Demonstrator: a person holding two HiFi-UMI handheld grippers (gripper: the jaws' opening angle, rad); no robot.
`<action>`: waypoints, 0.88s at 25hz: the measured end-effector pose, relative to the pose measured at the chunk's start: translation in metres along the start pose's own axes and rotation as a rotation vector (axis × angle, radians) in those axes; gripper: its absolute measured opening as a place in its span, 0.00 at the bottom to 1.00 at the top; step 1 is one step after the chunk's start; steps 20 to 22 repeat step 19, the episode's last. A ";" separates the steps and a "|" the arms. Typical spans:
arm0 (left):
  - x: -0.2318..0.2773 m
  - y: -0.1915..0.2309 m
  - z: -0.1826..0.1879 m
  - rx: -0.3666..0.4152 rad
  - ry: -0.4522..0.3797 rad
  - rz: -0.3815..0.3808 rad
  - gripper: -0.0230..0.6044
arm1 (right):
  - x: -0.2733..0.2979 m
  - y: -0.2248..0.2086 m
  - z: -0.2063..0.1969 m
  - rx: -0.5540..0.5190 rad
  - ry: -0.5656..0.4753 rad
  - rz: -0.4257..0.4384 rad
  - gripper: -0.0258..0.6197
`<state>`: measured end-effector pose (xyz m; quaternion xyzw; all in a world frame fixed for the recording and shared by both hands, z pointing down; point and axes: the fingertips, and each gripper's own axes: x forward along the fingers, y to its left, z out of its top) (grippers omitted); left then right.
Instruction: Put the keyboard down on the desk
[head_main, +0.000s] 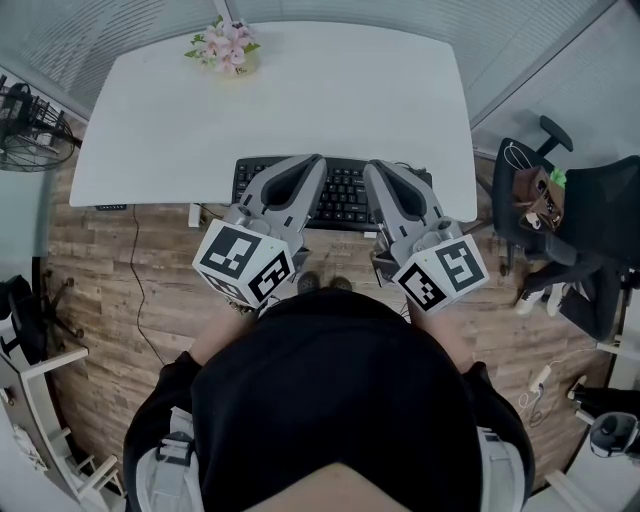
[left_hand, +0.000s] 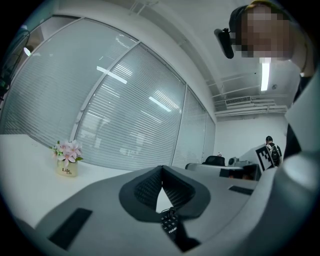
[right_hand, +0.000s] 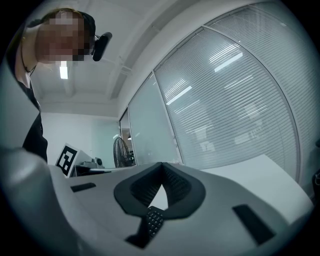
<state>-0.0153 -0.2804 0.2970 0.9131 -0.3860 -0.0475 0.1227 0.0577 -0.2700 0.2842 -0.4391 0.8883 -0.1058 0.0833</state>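
Note:
A black keyboard (head_main: 345, 200) lies level at the near edge of the white desk (head_main: 280, 90), partly over it. My left gripper (head_main: 316, 162) is shut on the keyboard's left part. My right gripper (head_main: 374, 168) is shut on its right part. In the left gripper view the jaws (left_hand: 161, 168) meet at their tips, and a strip of the keyboard (left_hand: 170, 223) shows low between the pads. The right gripper view shows the same: closed tips (right_hand: 162, 164) with keys (right_hand: 154, 220) beneath. Whether the keyboard rests on the desk I cannot tell.
A small pot of pink flowers (head_main: 226, 45) stands at the desk's far edge. A fan (head_main: 30, 130) stands left of the desk and a black office chair (head_main: 580, 230) to the right. Cables run across the wooden floor (head_main: 130, 290).

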 end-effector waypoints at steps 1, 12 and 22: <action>0.000 0.000 0.000 0.000 -0.001 0.001 0.06 | 0.000 0.000 0.000 0.000 0.000 0.000 0.04; 0.000 -0.002 -0.001 -0.005 -0.003 -0.001 0.06 | -0.003 -0.001 0.000 0.000 0.004 -0.006 0.04; -0.001 -0.005 -0.001 -0.003 -0.004 -0.007 0.06 | -0.005 0.001 -0.001 -0.003 0.004 -0.006 0.04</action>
